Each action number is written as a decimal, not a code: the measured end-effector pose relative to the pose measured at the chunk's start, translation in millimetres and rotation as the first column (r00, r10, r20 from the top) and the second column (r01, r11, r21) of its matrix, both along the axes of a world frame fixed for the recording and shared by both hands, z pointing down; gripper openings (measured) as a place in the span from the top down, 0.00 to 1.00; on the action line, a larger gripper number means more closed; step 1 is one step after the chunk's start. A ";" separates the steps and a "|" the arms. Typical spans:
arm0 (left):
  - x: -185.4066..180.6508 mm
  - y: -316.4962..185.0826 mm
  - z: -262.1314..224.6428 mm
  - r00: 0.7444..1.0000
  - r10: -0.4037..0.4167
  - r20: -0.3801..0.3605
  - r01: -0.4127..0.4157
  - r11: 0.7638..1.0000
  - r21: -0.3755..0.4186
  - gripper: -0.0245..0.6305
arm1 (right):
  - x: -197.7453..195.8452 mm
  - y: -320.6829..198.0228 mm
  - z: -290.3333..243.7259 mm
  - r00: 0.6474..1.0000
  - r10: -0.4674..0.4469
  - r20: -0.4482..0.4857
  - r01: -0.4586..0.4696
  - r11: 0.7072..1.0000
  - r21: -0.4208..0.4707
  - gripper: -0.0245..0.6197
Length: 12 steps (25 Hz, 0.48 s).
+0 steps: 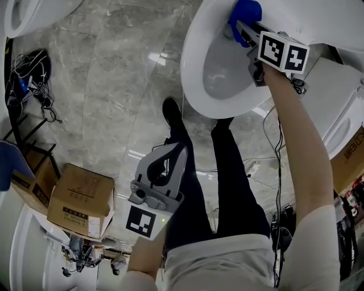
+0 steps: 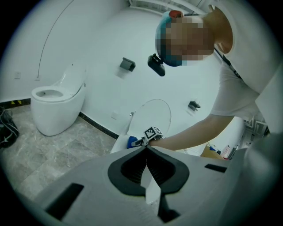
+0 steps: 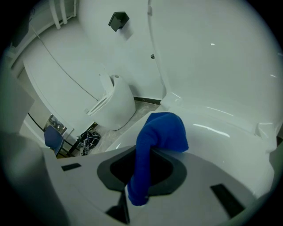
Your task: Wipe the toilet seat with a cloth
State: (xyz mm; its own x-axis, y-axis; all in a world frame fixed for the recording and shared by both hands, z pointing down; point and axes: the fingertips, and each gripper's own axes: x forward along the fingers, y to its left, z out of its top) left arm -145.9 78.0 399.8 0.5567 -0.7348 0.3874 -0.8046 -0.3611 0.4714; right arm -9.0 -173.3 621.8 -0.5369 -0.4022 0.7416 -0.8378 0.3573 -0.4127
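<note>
Jaws of the right gripper (image 3: 146, 164) are clenched on the blue cloth (image 3: 160, 132), which bunches out past their tips. The head view places this cloth (image 1: 245, 11) against the far rim of the seat (image 1: 196, 74). The right gripper view shows the cloth touching the white surface. Jaws of the left gripper (image 2: 146, 148) are pressed together with nothing between them. The head view shows it (image 1: 169, 152) held low over the person's legs, well apart from the toilet. Only the left gripper view shows the raised lid (image 2: 154, 114). A second toilet (image 2: 55, 103) stands on the floor (image 2: 53, 154) to the left.
</note>
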 end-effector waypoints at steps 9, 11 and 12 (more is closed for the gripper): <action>-9.2 17.7 6.8 1.000 -0.003 0.004 0.004 1.000 -0.008 0.95 | -22.3 19.5 4.0 0.999 -0.050 0.013 0.050 0.999 -0.006 0.88; -11.2 18.7 5.2 1.000 -0.006 0.003 0.006 1.000 -0.009 0.95 | -25.9 22.6 2.2 0.998 -0.053 0.016 0.053 0.999 -0.009 0.88; -11.8 18.8 4.1 1.000 -0.008 0.001 0.008 1.000 -0.008 0.95 | -27.9 23.6 0.7 0.998 -0.053 0.020 0.053 0.999 -0.010 0.88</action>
